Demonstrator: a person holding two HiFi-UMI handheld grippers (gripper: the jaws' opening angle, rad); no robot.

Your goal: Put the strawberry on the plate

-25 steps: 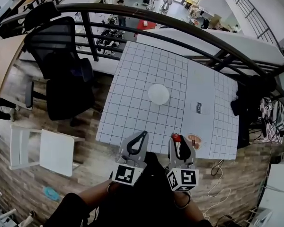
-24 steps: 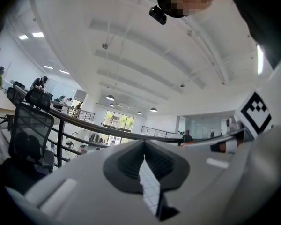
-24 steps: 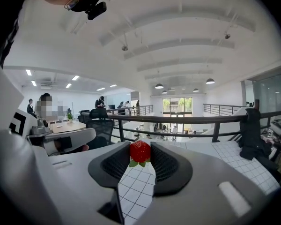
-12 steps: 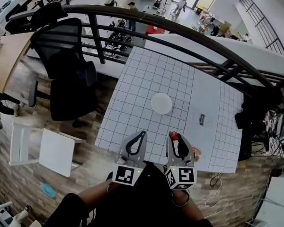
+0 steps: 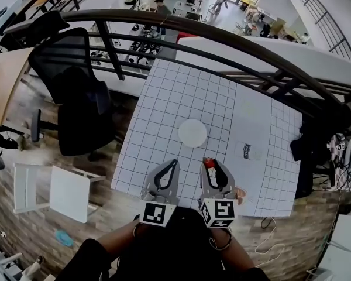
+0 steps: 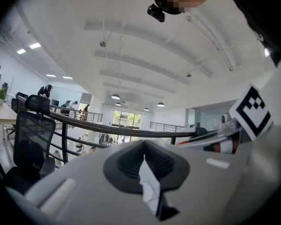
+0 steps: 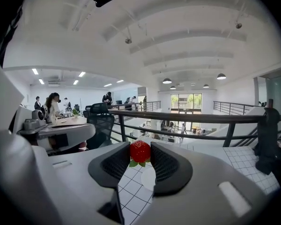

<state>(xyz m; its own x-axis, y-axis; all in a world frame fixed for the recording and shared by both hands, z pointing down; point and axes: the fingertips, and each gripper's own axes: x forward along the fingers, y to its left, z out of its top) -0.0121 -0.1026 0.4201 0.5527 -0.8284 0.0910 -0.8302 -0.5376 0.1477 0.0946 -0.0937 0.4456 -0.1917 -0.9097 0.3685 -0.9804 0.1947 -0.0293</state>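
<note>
Mezzanine office, with a white gridded desk (image 5: 181, 92) set against a dark railing (image 5: 234, 34). Over the desk's near edge the right gripper (image 5: 209, 164) is clamped on one strawberry (image 5: 208, 163) at its jaw tips — red, with green leaves below. Beside it the left gripper (image 5: 174, 164) has its jaws together. One white plate (image 5: 192, 133) lies mid-desk, beyond the strawberry and apart from it; only gridded desk shows between. Right of the plate sits a small label (image 5: 246, 151), print unreadable — a pinkish thing (image 5: 240, 193) is half hidden by the right gripper. One black office chair (image 5: 76, 92) stands left of the desk.
</note>
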